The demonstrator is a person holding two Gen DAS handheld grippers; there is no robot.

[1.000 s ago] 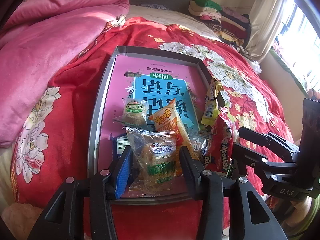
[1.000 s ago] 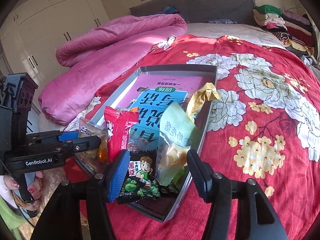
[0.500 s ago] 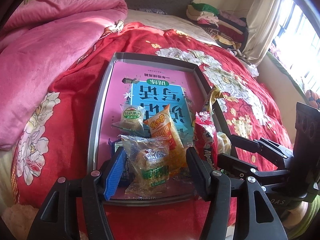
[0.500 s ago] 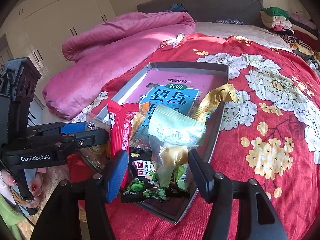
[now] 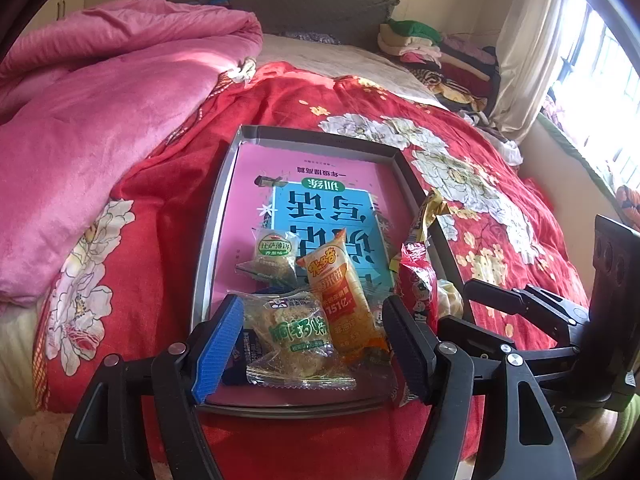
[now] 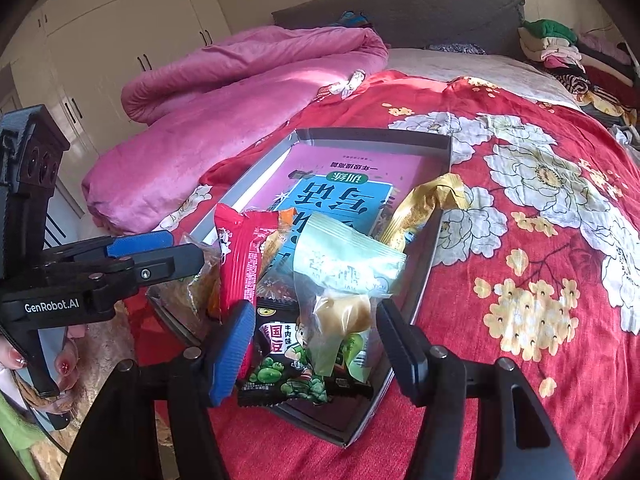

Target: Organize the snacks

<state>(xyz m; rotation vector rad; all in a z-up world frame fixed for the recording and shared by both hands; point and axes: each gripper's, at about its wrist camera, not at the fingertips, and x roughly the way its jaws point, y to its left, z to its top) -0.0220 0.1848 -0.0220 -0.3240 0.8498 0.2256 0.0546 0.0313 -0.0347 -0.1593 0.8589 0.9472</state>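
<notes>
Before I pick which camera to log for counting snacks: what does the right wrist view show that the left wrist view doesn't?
Only the right wrist view shows the black pea packet, the pale green packet and the wardrobe. Only the left wrist view shows the round green-label snack and the window. Both show the grey tray, the red packet and the pink blanket.

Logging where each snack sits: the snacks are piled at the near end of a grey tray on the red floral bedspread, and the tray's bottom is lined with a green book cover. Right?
One slip: the lining is not green. The left wrist view shows the book cover as pink with a blue panel. The rest holds: the snacks lie at the near end of the grey tray on the red floral bedspread.
</notes>
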